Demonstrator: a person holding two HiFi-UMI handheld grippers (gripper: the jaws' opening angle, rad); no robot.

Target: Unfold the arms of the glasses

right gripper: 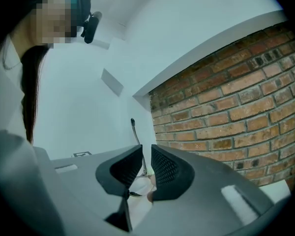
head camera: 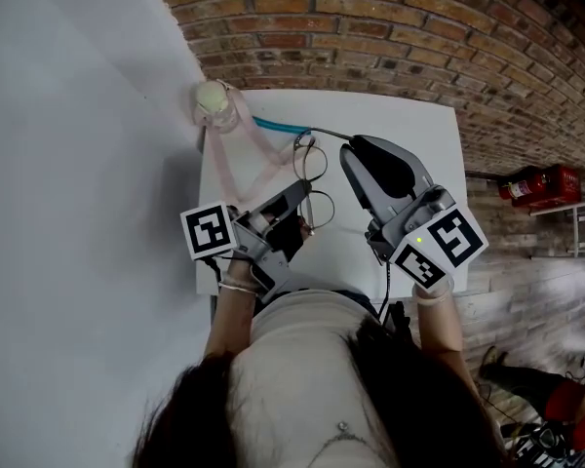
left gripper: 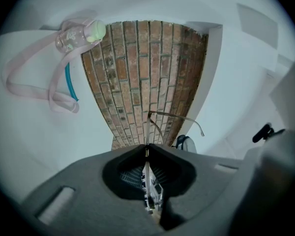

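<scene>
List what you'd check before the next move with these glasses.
1. Left gripper holds the glasses: ok, its jaws are shut on the frame.
2. Right gripper lined up on an arm: ok, the arm stands between its jaws.
3. Right gripper clamped on that arm: not ok, the jaws look slightly apart.
4. Second arm folded or open: cannot tell.
5. Bottle out of the way: ok, it is at the far corner of the table, apart from the glasses.
</scene>
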